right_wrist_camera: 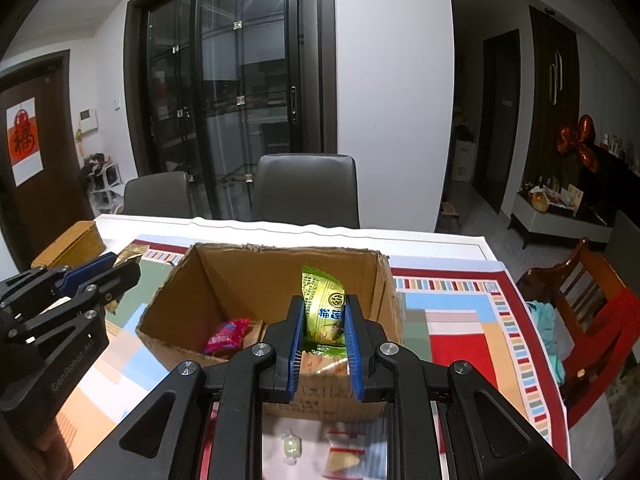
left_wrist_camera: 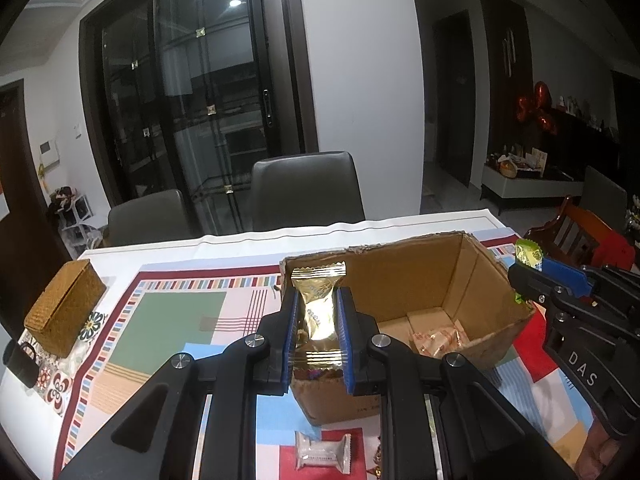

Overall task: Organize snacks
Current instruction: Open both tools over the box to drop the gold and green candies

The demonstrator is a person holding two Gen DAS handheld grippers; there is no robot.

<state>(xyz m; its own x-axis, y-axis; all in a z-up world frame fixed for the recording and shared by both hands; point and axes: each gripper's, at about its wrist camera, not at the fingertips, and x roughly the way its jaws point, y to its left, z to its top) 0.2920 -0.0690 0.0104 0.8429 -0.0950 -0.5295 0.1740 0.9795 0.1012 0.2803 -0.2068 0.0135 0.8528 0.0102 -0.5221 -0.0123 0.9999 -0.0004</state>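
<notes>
We have two wrapped snacks in the air above the cardboard box [right_wrist_camera: 224, 280], which sits open-topped on the patterned tablecloth [left_wrist_camera: 180, 316]. The gold snack packet [left_wrist_camera: 318, 312] stands upright between the blue pads of our left gripper [left_wrist_camera: 318, 320], pinched at its middle with crimped ends sticking out above and below. The green snack packet [right_wrist_camera: 323, 312] is clamped the same way in our right gripper [right_wrist_camera: 323, 328], its top leaning slightly left.

To drop them well, we judge each gripper should hang clearly inside the box rim before letting go, the left one especially, since it appears to sit over the near-left corner. We should let go low and keep the grippers apart.

Inside the box lie a pink packet [right_wrist_camera: 226, 336] and pale orange-printed ones [left_wrist_camera: 436, 338]. A white packet [left_wrist_camera: 322, 450] waits on the cloth; a woven box [left_wrist_camera: 64, 308] stands well to the left.
</notes>
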